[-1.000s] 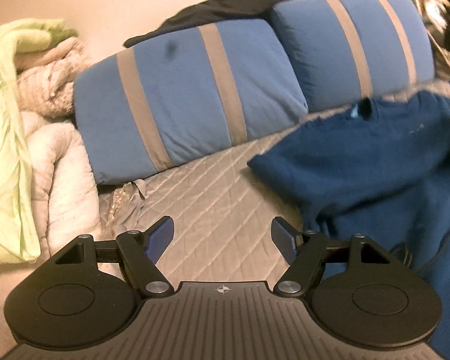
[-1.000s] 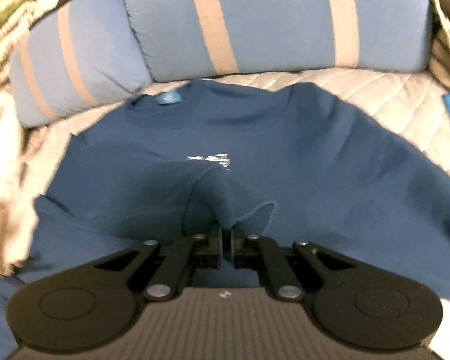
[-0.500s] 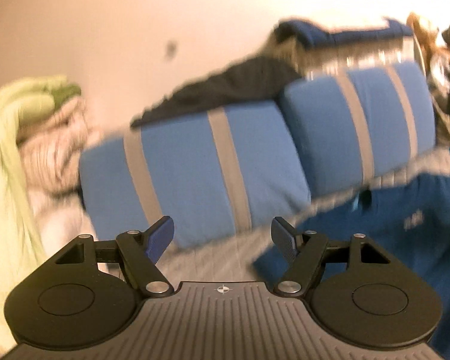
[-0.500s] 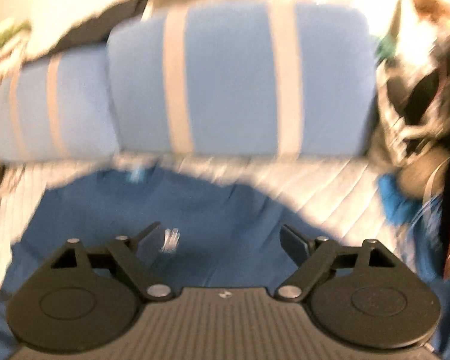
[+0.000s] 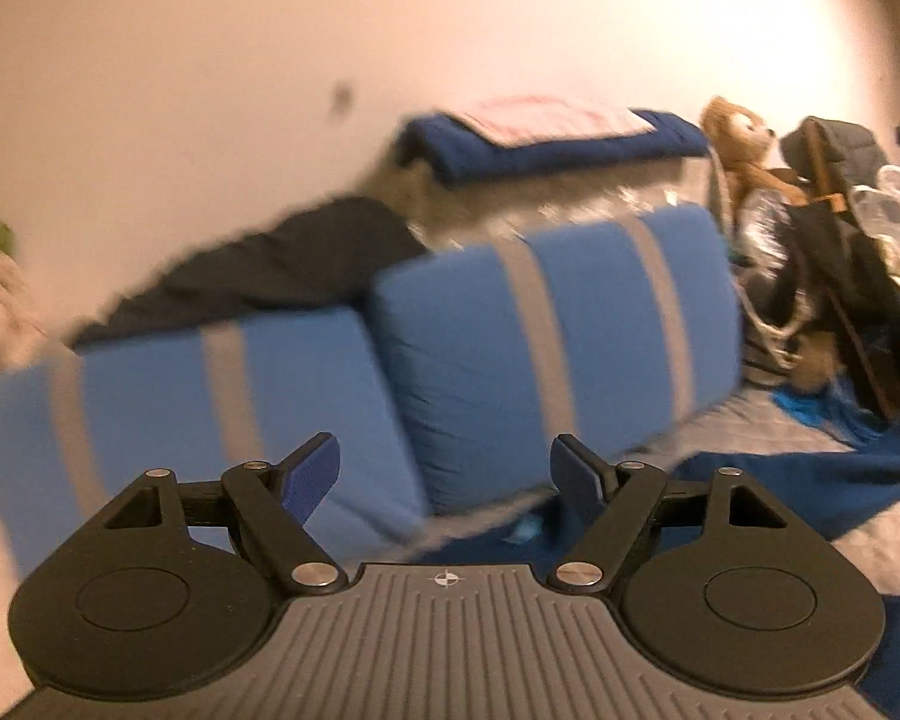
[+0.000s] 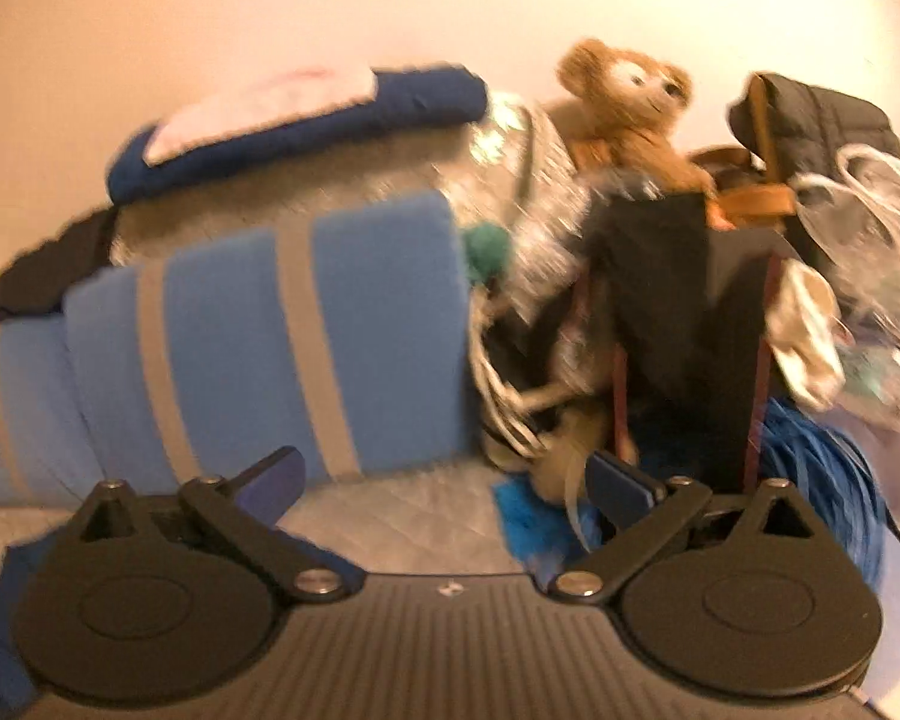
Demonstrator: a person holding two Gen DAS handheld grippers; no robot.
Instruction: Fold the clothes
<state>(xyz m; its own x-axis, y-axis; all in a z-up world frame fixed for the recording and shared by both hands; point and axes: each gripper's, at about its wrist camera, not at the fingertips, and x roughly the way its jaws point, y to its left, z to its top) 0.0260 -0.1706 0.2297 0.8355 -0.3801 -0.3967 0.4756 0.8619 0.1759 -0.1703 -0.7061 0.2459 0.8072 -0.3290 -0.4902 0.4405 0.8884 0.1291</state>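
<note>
Plain pinkish wall (image 5: 450, 60) in warm dim light, two blue pillows with grey stripes (image 5: 546, 336) leaning against it, grey quilted bed cover (image 6: 402, 516) below, brown teddy bear (image 6: 624, 114) and dark bags (image 5: 840, 228) piled on the right, motion blur throughout

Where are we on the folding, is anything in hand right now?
Nothing in hand: left gripper and right gripper are both open and empty, raised toward the striped pillows. Done: a folded dark blue item sits stacked behind them. Left: the dark blue garment lies on the quilt, only its edge in view, so whether it is folded cannot be told.
</note>
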